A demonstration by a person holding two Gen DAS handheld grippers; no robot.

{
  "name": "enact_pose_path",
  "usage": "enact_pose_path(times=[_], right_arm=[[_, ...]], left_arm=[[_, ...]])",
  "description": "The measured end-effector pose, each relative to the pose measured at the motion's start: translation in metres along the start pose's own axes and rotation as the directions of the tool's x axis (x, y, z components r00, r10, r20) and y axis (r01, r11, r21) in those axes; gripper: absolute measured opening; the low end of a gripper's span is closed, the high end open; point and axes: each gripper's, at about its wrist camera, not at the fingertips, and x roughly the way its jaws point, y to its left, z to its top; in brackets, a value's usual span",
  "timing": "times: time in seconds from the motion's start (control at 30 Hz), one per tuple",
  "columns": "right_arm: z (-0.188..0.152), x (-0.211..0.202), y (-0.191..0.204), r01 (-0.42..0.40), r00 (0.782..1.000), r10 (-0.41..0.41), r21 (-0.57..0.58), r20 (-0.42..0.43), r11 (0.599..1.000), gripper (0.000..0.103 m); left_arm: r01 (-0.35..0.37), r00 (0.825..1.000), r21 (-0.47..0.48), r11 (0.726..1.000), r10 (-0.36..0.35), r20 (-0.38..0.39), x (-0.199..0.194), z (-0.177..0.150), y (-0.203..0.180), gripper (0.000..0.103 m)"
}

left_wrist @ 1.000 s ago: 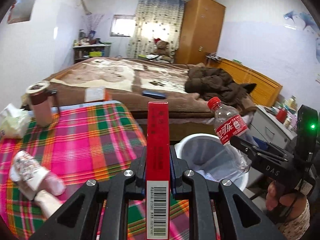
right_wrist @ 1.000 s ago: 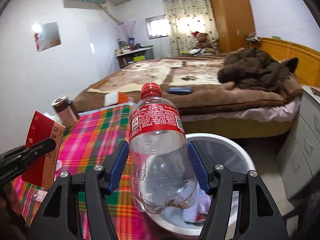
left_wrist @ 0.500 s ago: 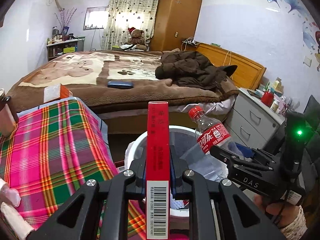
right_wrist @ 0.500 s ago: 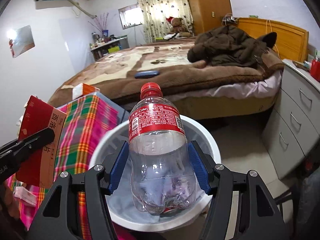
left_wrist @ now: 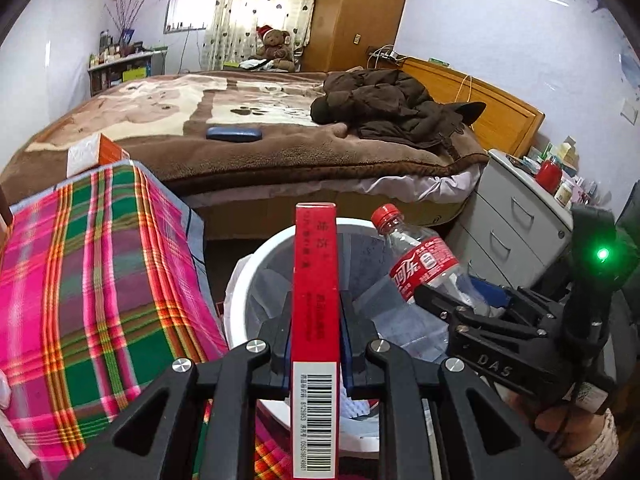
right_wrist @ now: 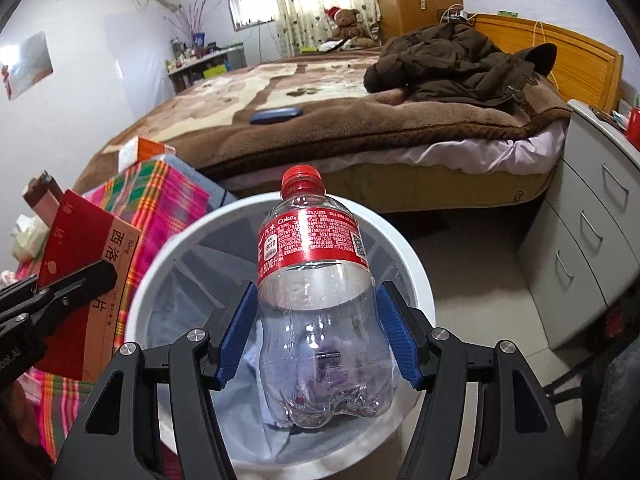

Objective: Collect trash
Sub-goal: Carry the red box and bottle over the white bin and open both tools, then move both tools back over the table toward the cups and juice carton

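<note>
The right gripper point(right_wrist: 318, 338), pads clamped on the upright bottle point(right_wrist: 316, 300), holds it over the bin point(right_wrist: 416, 276) mouth, while the left gripper point(left_wrist: 315, 338), pinching the red box point(left_wrist: 315, 280), hangs at the rim's 9 o'clock edge.

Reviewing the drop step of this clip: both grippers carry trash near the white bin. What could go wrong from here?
1. The left gripper pinches the red box by its narrow sides near the white bin rim; released there, the tall box might strike the rim and fall outside.
2. The right gripper holds the empty bottle close beside the box, so the two could knock together if dropped at once.
</note>
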Motion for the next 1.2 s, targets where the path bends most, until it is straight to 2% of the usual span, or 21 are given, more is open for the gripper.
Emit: enact_pose_path(times=[0.03,0.1,0.13,0.2,0.5,0.83,1.2], right_arm=[[0.000,0.001,-0.001,0.006,1.000,-0.006,-0.003,-0.002,1.000,0.064],[-0.001,0.000,-0.002,0.008,1.000,-0.008,0.002,0.003,1.000,0.064],[0.000,0.000,-0.003,0.006,1.000,-0.006,0.006,0.006,1.000,0.068],[0.000,-0.002,-0.004,0.005,1.000,-0.005,0.015,0.013,1.000,0.073],[-0.003,-0.018,-0.003,-0.008,0.999,0.007,0.039,0.043,0.999,0.073],[-0.004,-0.039,0.020,-0.024,0.995,0.021,0.024,0.097,0.999,0.073],[-0.015,-0.062,0.058,-0.095,0.983,0.098,-0.024,0.153,0.995,0.073]], left_arm=[[-0.001,1.000,0.003,1.000,0.001,0.005,0.000,0.000,0.000,0.024],[0.000,1.000,0.008,1.000,0.000,0.004,-0.001,-0.001,-0.001,0.053],[0.004,1.000,0.003,1.000,-0.004,0.005,-0.001,-0.001,0.001,0.062],[0.000,1.000,-0.006,1.000,0.000,0.016,-0.004,-0.001,0.003,0.062],[-0.013,0.999,-0.025,1.000,0.014,0.037,-0.023,-0.005,0.014,0.063],[-0.035,0.996,-0.059,0.998,0.040,0.081,-0.059,-0.015,0.034,0.063],[-0.092,0.982,-0.086,0.992,0.105,0.157,-0.111,-0.030,0.060,0.064]])
